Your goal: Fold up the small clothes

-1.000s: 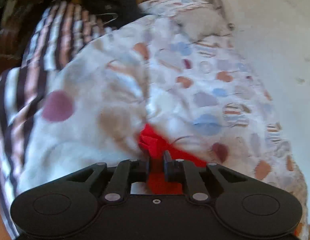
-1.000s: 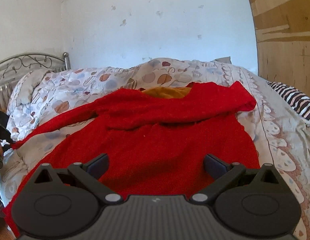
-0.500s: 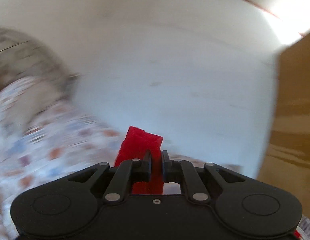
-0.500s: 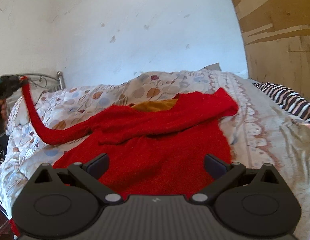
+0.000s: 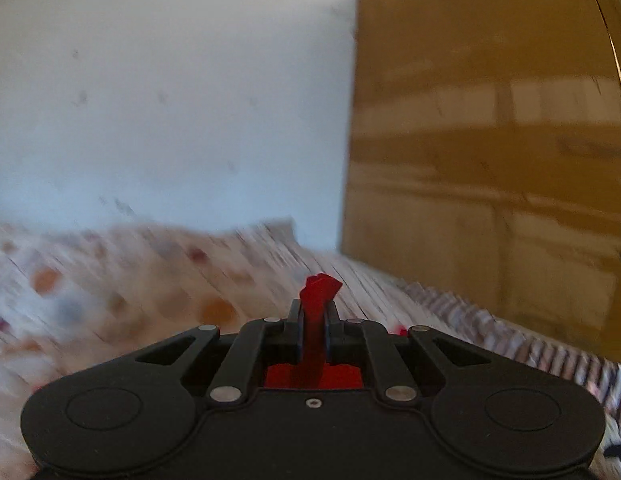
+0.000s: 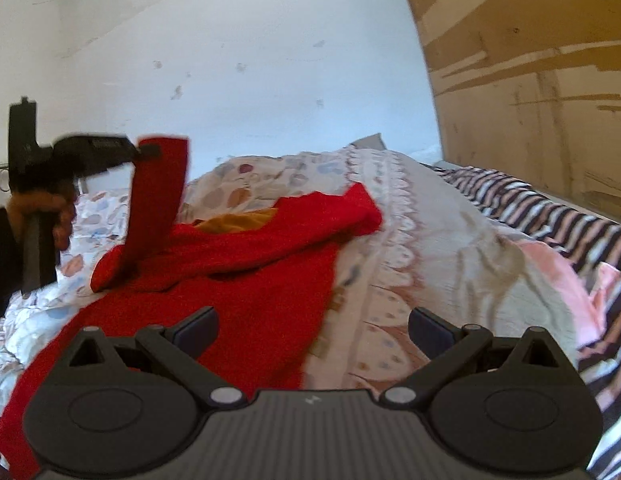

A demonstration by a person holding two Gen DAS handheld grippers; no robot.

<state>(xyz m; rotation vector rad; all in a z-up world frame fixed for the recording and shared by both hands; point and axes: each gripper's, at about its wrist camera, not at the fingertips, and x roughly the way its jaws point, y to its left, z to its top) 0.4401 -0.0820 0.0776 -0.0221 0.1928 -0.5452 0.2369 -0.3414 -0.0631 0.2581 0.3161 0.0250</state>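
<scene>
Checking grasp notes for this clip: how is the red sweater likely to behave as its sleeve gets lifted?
Probably floppy: the sleeve hangs limp from the left gripper, while the rest of the red sweater lies on the bedspread. It looks light, since a small pinch holds it. The knit may drag rather than slide.

A patterned quilt (image 6: 422, 248) covers the bed; a striped blanket (image 6: 550, 216) lies along its right edge, below a wooden panel (image 6: 530, 80).

One red sweater (image 6: 230, 300), two grippers — one patterned quilt (image 6: 430, 240) (plus one striped blanket (image 6: 550, 216)).
</scene>
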